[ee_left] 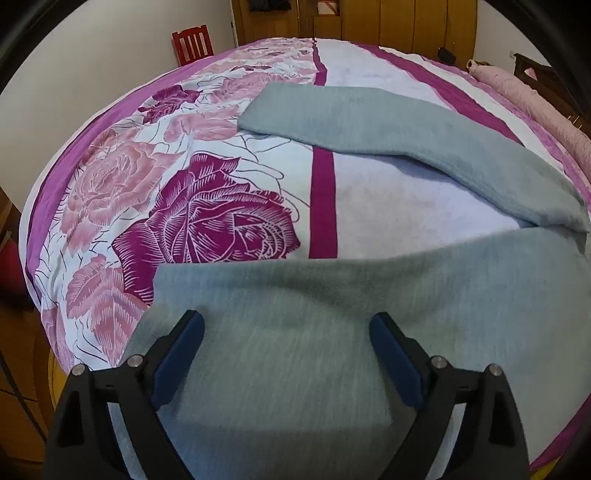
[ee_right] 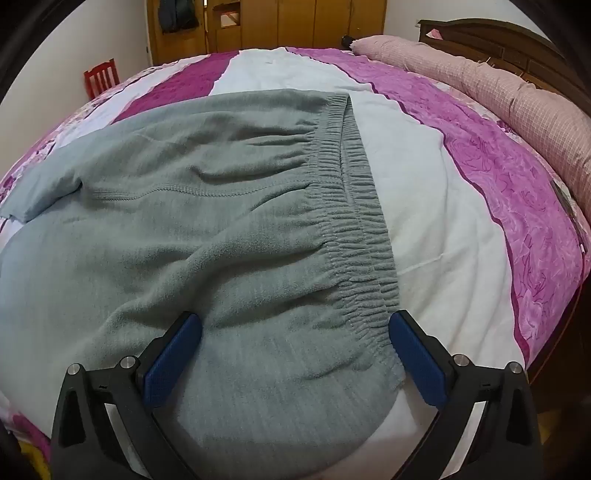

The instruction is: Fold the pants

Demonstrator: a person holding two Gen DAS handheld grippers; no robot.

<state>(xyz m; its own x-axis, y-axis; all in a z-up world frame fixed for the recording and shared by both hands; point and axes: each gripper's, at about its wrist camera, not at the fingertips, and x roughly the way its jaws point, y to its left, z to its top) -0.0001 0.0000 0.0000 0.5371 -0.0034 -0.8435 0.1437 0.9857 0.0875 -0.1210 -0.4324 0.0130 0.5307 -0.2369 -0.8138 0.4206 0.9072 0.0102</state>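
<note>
Two handheld grippers, alike in build: left gripper (ee_left: 286, 323) and right gripper (ee_right: 295, 325), each with matte black angular plastic arms pierced by triangular cut-outs. Dark blue pads (ee_left: 177, 360) with a fine ribbed texture lining the inner faces of the fingers (ee_right: 421, 360). Round silver screws (ee_right: 460, 359) capping the pivots, two per side.

Home bedroom: floral-sheeted bed (ee_left: 207, 206) w/ wooden headboard (ee_right: 491, 40), bolster pillow (ee_right: 480, 85), wooden wardrobe (ee_right: 295, 26).

Both wrist cameras look steeply down, close over the pants (ee_left: 332, 350) on the bed (ee_right: 424, 206).
</note>
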